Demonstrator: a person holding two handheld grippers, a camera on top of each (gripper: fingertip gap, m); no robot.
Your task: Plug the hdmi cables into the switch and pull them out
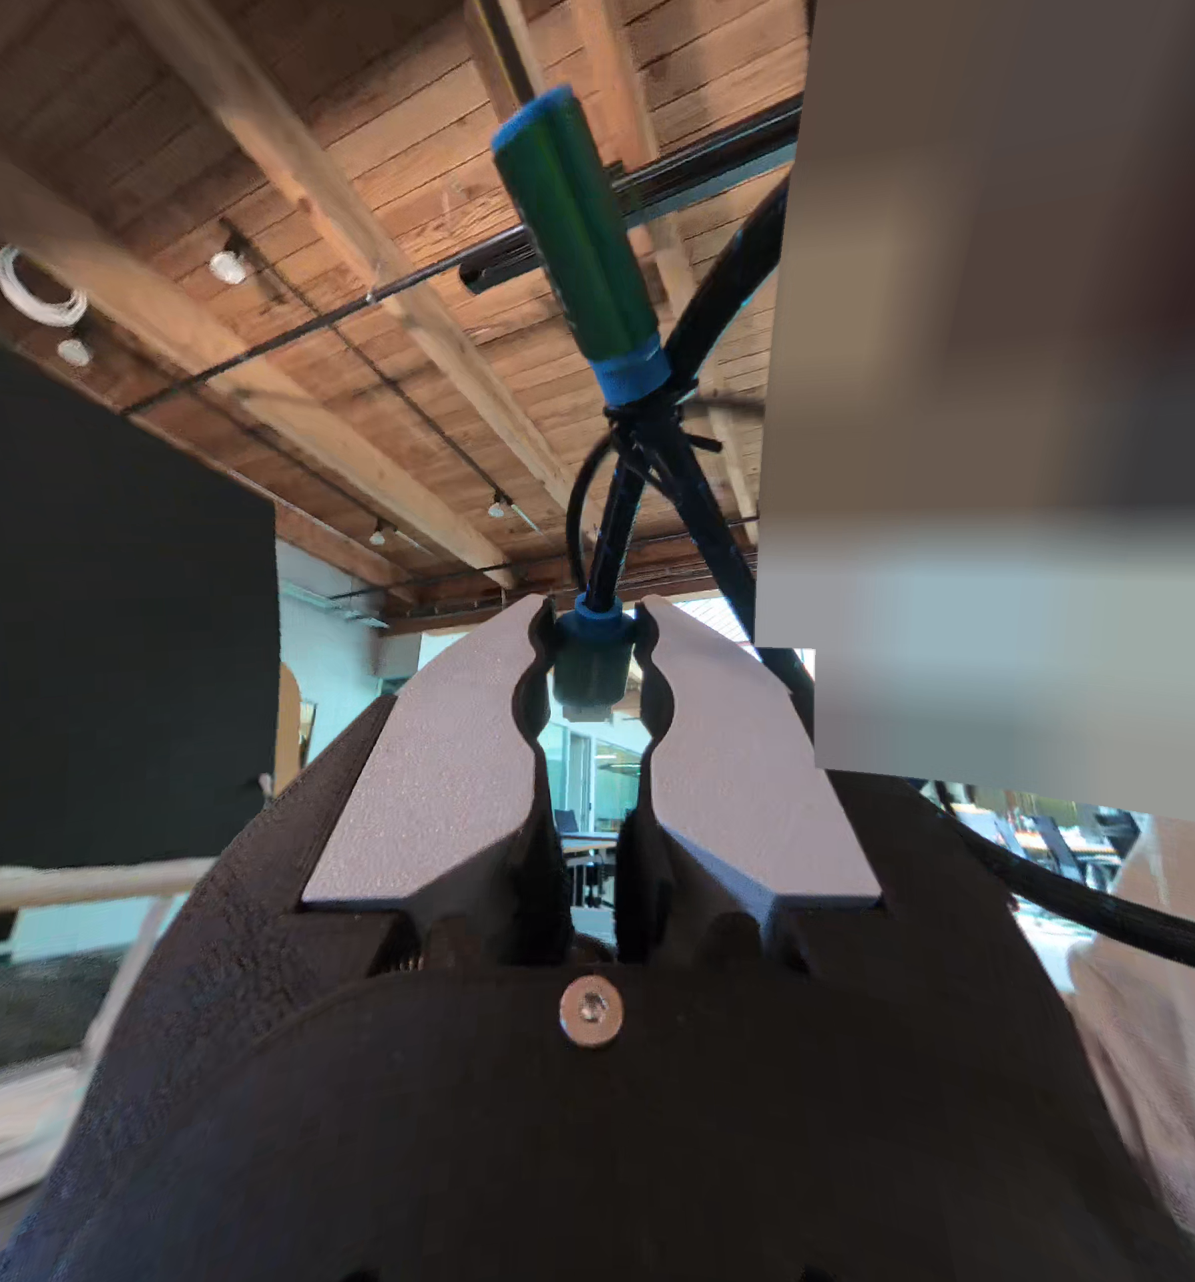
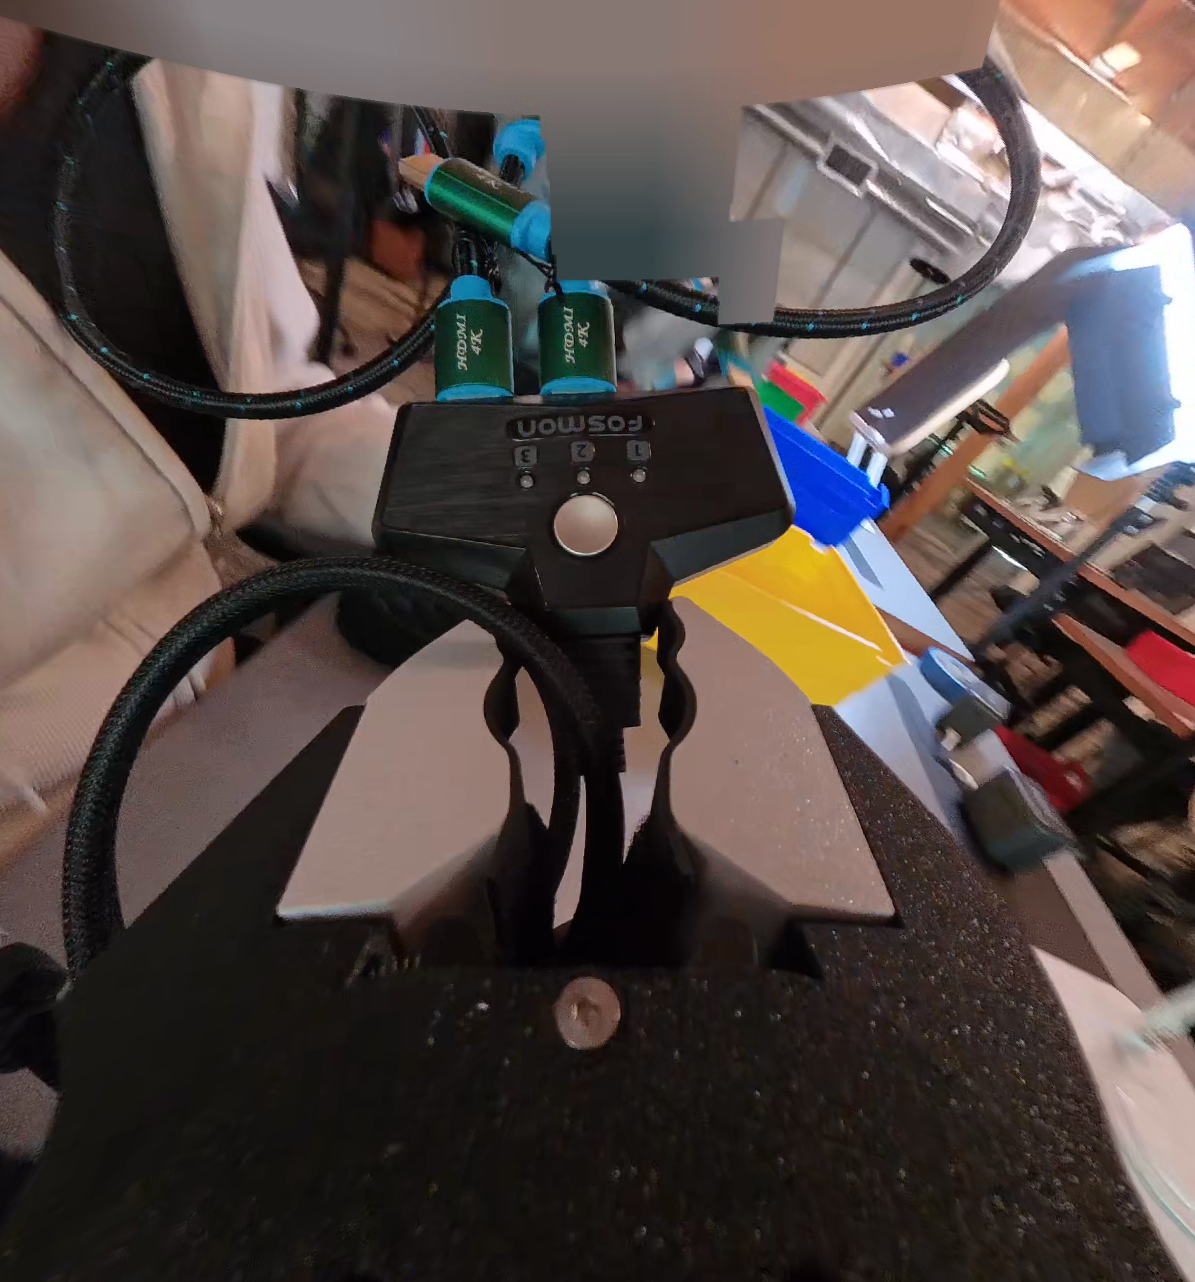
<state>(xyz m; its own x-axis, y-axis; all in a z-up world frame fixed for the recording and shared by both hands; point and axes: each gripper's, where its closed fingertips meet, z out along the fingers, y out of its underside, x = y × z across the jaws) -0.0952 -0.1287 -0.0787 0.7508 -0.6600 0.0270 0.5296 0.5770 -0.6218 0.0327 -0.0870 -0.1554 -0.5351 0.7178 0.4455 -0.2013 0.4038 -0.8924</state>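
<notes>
In the right wrist view, my right gripper (image 2: 588, 642) is shut on the narrow stem of the black HDMI switch (image 2: 581, 485), holding it up off the table. Two green HDMI plugs with blue collars sit side by side in the switch's far edge, one on the left (image 2: 473, 347) and one on the right (image 2: 576, 343). A third green plug (image 2: 477, 198) hangs loose above them. The switch's own black braided cable (image 2: 165, 687) loops to the left. In the left wrist view, my left gripper (image 1: 591, 614) points up at the ceiling and is shut on a green HDMI plug (image 1: 589, 659). Another green plug (image 1: 574, 236) is tied to the cables above it.
A yellow bin (image 2: 789, 610) and a blue bin (image 2: 817, 479) stand on the white table (image 2: 886, 583) just right of the switch, with a blue tape roll (image 2: 948, 673) beyond. A person in cream clothing (image 2: 60, 520) is close on the left. Black braided cables (image 2: 962, 298) arc overhead.
</notes>
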